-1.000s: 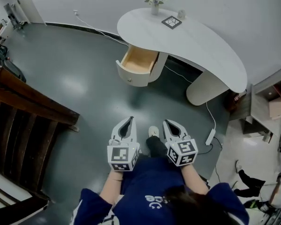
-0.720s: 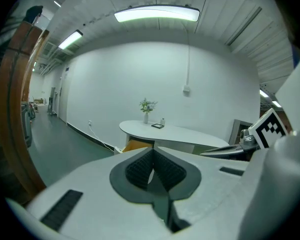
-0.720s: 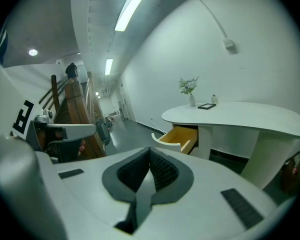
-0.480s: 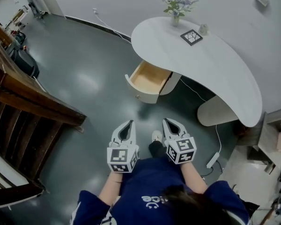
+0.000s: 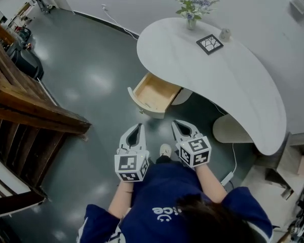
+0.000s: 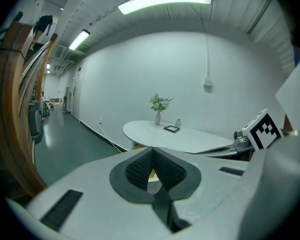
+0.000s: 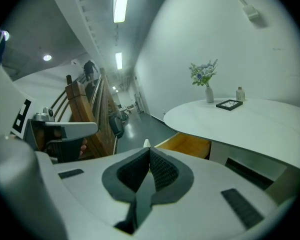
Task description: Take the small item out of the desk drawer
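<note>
Floor (image 5: pixel 91 80): dark grey and glossy, spreading under everything you see in the head view.
Staircase (image 5: pixel 35 110): brown wooden rail and steps along your left side.
Desk (image 5: pixel 213 80): white, curved like a bean, standing against the pale wall ahead of you and to your right.
Drawer (image 5: pixel 157 92): pulled open under the desk's left end, pale wood inside, its white front wall towards you.
Left claw (image 5: pixel 136 129): clenched, pads pressed together with nothing between them; held above the floor, near the drawer's front but apart from it.
Right claw (image 5: pixel 178 125): clenched too, pads together and bare; level with your left one and just right of the drawer's front.
Vase (image 5: pixel 191 20): at the desk's far edge, holding a small bunch of flowers.
Marker tile (image 5: pixel 210 43): black-framed, flat on the desk just right of the vase.
Jar (image 5: pixel 224 34): small, beside the tile.
Small item: the drawer's wooden bottom is in your sight, but the thing in it is too small to make out from here.
</note>
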Tool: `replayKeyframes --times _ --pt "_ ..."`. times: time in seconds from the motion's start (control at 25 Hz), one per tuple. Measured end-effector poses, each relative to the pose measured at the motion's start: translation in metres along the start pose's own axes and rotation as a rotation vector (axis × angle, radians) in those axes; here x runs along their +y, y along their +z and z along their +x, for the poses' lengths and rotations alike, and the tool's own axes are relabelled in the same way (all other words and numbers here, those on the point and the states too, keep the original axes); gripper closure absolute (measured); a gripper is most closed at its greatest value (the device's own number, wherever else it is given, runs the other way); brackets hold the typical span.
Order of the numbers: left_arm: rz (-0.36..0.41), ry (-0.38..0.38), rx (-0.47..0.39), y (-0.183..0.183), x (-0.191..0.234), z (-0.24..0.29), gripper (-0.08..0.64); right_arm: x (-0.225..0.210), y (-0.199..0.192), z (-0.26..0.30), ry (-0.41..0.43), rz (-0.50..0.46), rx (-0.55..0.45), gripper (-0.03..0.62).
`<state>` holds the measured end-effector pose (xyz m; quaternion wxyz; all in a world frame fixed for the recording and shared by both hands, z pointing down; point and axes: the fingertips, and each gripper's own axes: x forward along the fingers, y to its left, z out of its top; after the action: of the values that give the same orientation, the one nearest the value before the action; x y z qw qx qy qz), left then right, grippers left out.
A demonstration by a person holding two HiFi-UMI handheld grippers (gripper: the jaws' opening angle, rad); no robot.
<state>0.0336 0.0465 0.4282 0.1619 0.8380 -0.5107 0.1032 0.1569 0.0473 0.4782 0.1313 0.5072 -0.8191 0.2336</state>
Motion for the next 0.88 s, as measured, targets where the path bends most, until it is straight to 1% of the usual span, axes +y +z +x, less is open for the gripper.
replayKeyframes --times 0.12,0.28,0.6,0.68,0.88 --pt "-0.004 0.014 0.014 0.000 -0.001 0.013 0.557 -0.011 0.002 0.008 0.015 0.005 0.023 0.584" --pt "0.011 0.025 0.023 0.004 0.001 0.025 0.557 -0.021 0.003 0.020 0.026 0.009 0.053 0.584" --pt "-0.011 0.056 0.043 0.005 0.034 0.056 0.557 -0.030 0.013 0.050 0.027 0.008 0.095 0.584" --pt "-0.010 0.052 0.056 0.005 0.044 0.069 0.557 -0.035 0.014 0.059 0.020 0.009 0.116 0.584" --pt "-0.005 0.010 0.083 0.012 0.071 0.098 0.557 -0.036 0.024 0.092 0.001 -0.002 0.169 0.584"
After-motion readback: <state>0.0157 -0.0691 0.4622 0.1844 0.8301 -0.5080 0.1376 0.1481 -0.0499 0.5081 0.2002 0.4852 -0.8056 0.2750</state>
